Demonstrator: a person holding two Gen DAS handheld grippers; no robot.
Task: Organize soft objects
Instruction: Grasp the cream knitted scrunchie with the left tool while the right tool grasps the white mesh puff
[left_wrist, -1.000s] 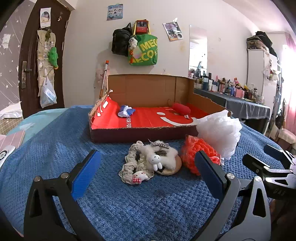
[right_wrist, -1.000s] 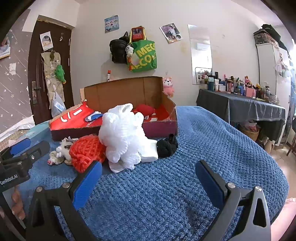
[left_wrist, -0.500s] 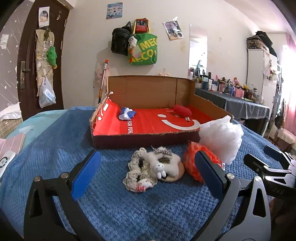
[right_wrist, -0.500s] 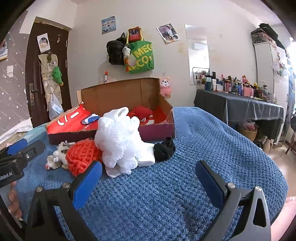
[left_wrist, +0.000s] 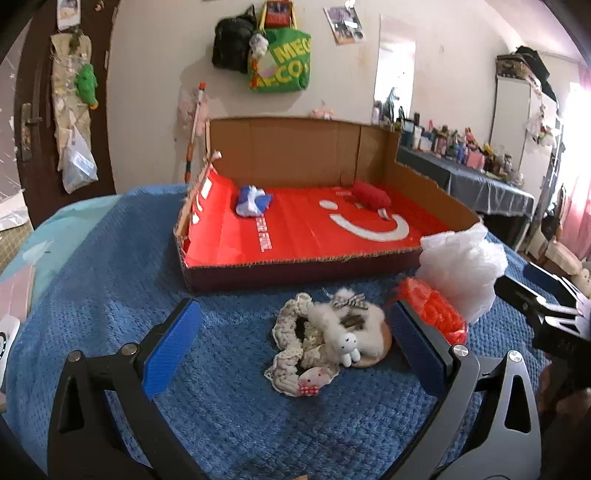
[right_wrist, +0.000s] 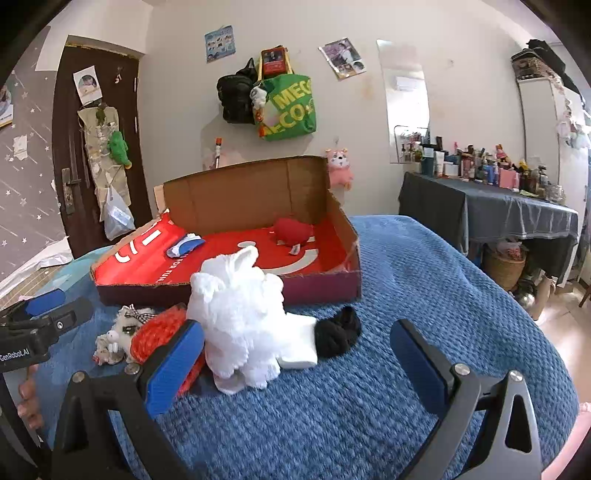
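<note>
An open cardboard box (left_wrist: 280, 271) with a red smiley lining lies on the blue bedspread. Inside it are a blue-and-white soft item (left_wrist: 253, 200) and a red plush (left_wrist: 370, 198). In front of the box lie a cream crochet scrunchie with a small white plush (left_wrist: 325, 339), an orange knitted item (left_wrist: 432, 314) and a fluffy white item (left_wrist: 460, 267). In the right wrist view the white item (right_wrist: 240, 317) sits beside a black soft item (right_wrist: 338, 332). My left gripper (left_wrist: 295, 350) is open above the scrunchie pile. My right gripper (right_wrist: 295, 365) is open just before the white item.
The blue bedspread (right_wrist: 424, 280) covers the whole surface and drops off at the right. A dark table (right_wrist: 491, 210) crowded with bottles stands at the right. Bags (left_wrist: 280, 62) hang on the wall behind the box. A brown door (right_wrist: 92, 155) is at the left.
Both grippers have risen and tilted down, so the box floor shows more. The left gripper has come closer to the scrunchie pile, the right closer to the white item. Both stay open.
</note>
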